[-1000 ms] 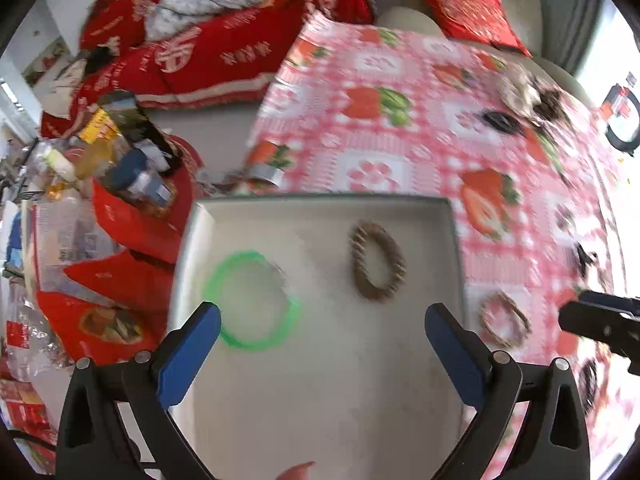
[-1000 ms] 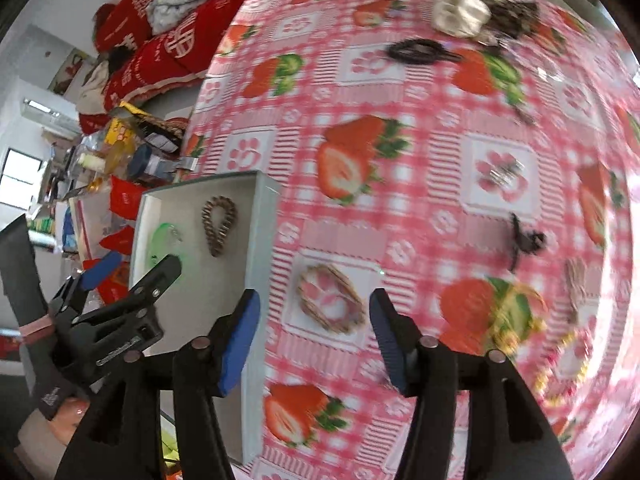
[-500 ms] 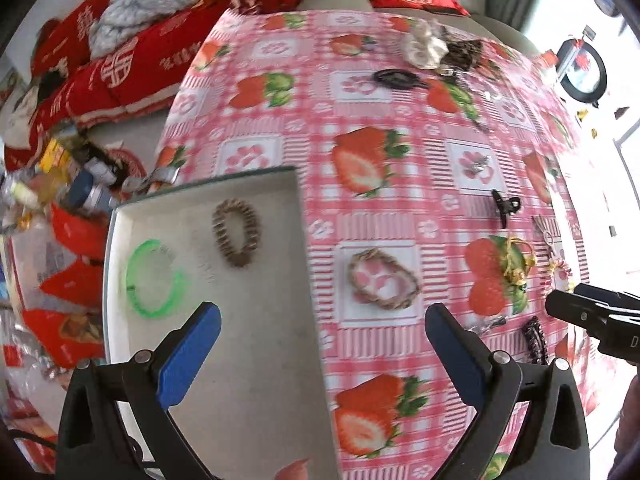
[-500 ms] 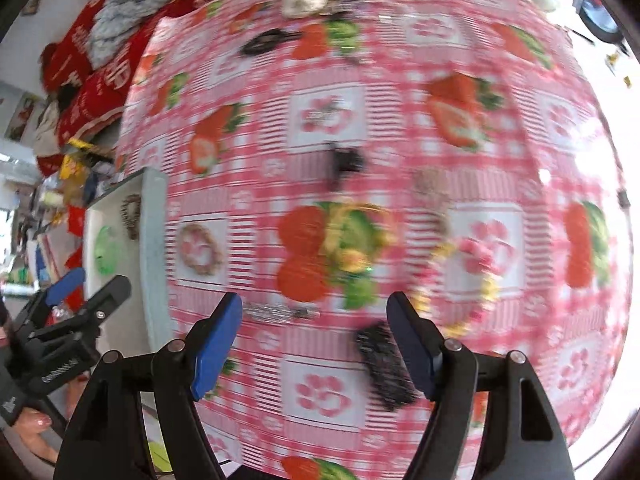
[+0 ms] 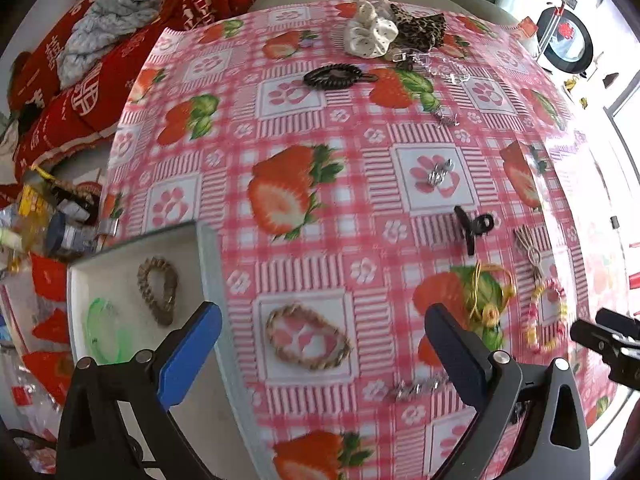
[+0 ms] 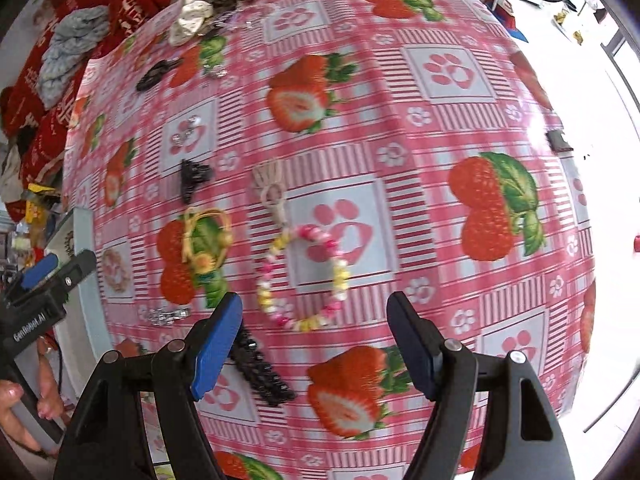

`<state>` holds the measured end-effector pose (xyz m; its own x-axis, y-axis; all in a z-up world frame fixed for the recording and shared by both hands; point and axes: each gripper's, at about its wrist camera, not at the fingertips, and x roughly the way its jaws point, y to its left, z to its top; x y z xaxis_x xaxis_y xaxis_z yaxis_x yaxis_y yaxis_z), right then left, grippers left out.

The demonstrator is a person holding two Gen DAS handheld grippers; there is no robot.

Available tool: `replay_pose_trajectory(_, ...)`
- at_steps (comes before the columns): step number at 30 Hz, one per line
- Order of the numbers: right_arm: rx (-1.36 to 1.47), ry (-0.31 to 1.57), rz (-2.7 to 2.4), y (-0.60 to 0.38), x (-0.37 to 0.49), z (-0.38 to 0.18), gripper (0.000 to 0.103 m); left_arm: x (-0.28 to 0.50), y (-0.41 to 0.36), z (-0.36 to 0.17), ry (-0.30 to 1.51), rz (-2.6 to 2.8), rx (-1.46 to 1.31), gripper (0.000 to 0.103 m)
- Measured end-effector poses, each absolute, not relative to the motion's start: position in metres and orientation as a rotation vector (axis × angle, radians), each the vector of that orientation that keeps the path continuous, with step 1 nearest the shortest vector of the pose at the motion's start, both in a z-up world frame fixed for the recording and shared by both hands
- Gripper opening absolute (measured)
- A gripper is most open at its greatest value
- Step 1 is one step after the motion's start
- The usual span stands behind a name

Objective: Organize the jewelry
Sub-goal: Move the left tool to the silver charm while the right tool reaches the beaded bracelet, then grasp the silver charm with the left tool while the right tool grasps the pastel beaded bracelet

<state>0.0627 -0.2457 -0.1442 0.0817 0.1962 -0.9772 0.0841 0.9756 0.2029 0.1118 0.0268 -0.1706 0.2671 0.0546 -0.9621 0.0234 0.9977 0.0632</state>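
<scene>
At the far left sits my white tray [image 5: 202, 248], its rim touching the tablecloth's [image 5: 320, 128] left edge. A green bangle [image 5: 105, 330] and a woven ring [image 5: 157, 290] already lie in it, apart from each other.

My left gripper [image 5: 322, 354] stands wide, nothing between its blue pads [image 5: 188, 354]. It hangs over the tray's right wall and a second braided bracelet [image 5: 306, 338], which lies flat on the cloth just beside the tray. I judge this the left hand's next pick. To do it well I should centre the jaws over one side of the braid, not across the whole loop, come straight down, and close on the cord alone so the cloth is not pinched.

Further right lie a small silver chain [image 5: 420, 389], a yellow cord bracelet [image 5: 488, 292] and a black claw clip [image 5: 474, 226], near one another; a careless sweep could drag them.

My right gripper [image 6: 314, 346] is also wide and empty, pointing steeply down at the pink-and-yellow bead bracelet [image 6: 304, 278], which lies just ahead of the pads, untouched. A black beaded piece [image 6: 260, 368] lies against the left pad's side. I should advance slightly, straddle the near arc of beads only, and keep clear of that black piece.
</scene>
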Motion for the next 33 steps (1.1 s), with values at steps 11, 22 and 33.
replay_pose_trajectory(11,0.188,1.524,0.072,-0.264,0.067,-0.161,0.078,0.157,0.002,-0.202,1.331,-0.02,0.095,0.103)
replay_pose_trajectory(22,0.098,1.513,0.098,-0.256,0.073,-0.168,0.078,0.194,-0.015,-0.227,1.356,-0.056,0.086,0.091)
replay_pose_trajectory(33,0.101,1.5,0.1,-0.256,0.088,-0.174,0.078,0.22,-0.034,-0.233,1.328,-0.094,0.1,0.091)
